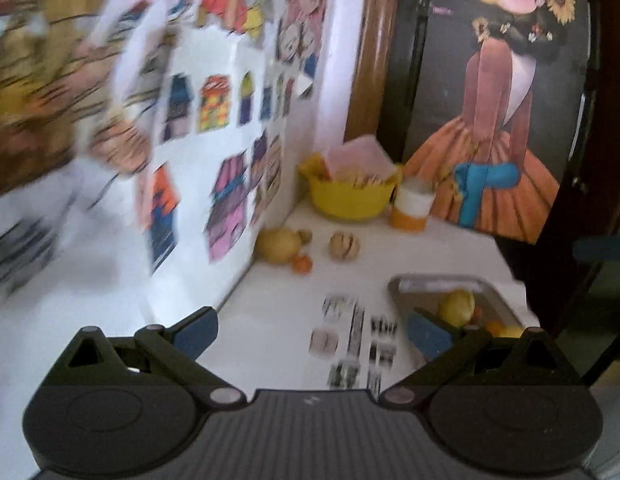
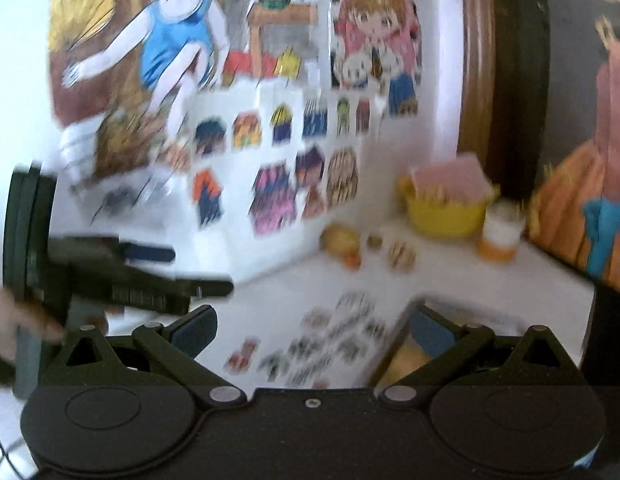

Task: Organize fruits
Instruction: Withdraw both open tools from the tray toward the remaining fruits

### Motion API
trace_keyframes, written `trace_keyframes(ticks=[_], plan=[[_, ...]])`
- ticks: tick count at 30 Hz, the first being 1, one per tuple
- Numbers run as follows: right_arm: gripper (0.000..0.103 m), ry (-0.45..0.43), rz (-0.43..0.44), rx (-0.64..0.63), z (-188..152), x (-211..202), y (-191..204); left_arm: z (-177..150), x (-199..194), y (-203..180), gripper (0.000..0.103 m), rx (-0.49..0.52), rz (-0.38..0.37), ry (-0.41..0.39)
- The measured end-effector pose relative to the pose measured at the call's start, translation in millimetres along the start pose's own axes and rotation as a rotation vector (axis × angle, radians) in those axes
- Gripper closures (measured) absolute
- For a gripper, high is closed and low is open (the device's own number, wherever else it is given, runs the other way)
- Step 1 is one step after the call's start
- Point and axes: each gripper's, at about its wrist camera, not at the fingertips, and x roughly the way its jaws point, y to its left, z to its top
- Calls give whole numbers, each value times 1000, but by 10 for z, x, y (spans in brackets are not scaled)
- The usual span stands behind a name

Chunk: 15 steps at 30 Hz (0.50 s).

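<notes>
Yellow fruit (image 1: pixel 456 306) in metal tray (image 1: pixel 406 286)

The place looked like a lived-in home corner, perhaps a child's craft spot, set on a white worktop (image 1: pixel 438 252). Around a yellow bowl (image 1: pixel 350 196) stuffed with papers, coloured cartoon drawings (image 2: pixel 374 24) and small cut-out pictures (image 1: pixel 214 104) covered the white wall to its left, and a large painting of a girl in an orange dress (image 1: pixel 498 152) leaned just to its right. In front of the bowl, loose fruits (image 1: pixel 282 245) and a metal tray (image 1: pixel 434 284) lay among paper stickers (image 1: pixel 354 340).
</notes>
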Motion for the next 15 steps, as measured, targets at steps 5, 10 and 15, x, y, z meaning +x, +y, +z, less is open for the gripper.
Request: trace_keyframes(ticks=[5,10,15], plan=[[1,40,4,114,501,614,-577,109,493,-93,0,18,-27,-29],[1,100,-15,144,627,1360,-986,155,1113,-109,0,37,-13,-10],[1,154,-5,187,518,2085,-1282,172,1706,-31,1,1,4,33]])
